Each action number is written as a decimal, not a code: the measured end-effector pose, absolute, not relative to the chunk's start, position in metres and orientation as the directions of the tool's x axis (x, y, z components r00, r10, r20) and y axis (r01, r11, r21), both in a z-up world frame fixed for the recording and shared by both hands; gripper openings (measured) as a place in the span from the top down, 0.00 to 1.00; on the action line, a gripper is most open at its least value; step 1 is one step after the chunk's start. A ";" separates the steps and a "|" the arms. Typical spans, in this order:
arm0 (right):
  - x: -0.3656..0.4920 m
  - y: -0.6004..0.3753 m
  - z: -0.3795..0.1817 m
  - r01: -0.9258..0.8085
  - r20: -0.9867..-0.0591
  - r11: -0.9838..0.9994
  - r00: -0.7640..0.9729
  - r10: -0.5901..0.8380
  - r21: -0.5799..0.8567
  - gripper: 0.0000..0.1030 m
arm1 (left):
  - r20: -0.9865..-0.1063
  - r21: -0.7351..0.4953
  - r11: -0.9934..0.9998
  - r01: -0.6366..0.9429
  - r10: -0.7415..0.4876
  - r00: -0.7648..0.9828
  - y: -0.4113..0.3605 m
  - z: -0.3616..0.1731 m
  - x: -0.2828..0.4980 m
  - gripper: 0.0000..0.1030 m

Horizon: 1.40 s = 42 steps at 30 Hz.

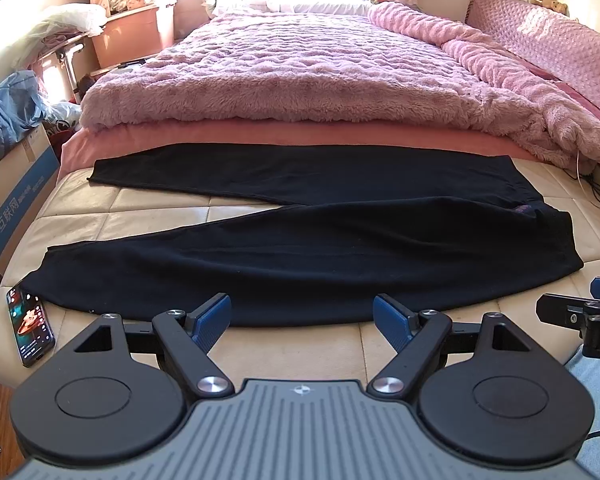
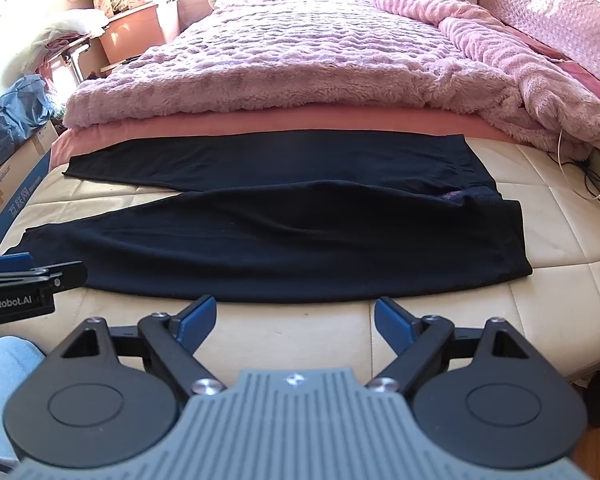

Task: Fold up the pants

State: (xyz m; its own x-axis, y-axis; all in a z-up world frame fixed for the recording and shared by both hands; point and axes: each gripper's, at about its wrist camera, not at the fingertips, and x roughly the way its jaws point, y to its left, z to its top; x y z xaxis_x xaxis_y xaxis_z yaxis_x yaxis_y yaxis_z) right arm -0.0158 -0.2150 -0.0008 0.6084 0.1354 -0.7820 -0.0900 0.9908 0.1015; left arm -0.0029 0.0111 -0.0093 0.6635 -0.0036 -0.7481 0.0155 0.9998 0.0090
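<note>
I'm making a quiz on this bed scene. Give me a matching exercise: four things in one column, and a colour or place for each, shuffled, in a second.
Things:
1. pants
2. phone
3. blanket
4. cardboard box

Descriptions:
A. fluffy and pink, on the far part of the bed
B. black, spread flat with legs apart
C. beside the bed, at its left
D. screen lit, by the near leg's cuff

Pairs: 1-B, 2-D, 3-A, 4-C

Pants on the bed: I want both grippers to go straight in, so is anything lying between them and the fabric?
Nothing visible. Both the left gripper and right gripper hang open over bare mattress, just short of the pants. The phone lies off to the left side.
</note>
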 end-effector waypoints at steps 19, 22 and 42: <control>-0.015 -0.215 -0.001 -0.097 -0.783 0.990 0.605 0.144 0.107 0.20 | -0.749 0.015 1.000 0.015 0.001 0.662 0.010 -0.007 -0.003 0.08; -0.015 -0.215 -0.001 -0.100 -0.783 0.989 0.604 0.147 0.108 0.20 | -0.748 0.015 1.000 0.015 0.001 0.663 0.010 -0.007 -0.003 0.08; -0.016 -0.212 0.001 -0.116 -0.782 0.987 0.603 0.157 0.109 0.20 | -0.746 0.019 1.000 0.015 0.004 0.666 0.008 -0.003 -0.004 0.08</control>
State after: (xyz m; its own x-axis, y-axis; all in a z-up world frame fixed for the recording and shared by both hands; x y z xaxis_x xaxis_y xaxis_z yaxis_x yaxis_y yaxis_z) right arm -0.0160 -0.2118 0.0007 0.6034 0.1566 -0.7819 -0.1155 0.9873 0.1086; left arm -0.0043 0.0080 -0.0030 0.6655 0.0039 -0.7464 0.0149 0.9997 0.0185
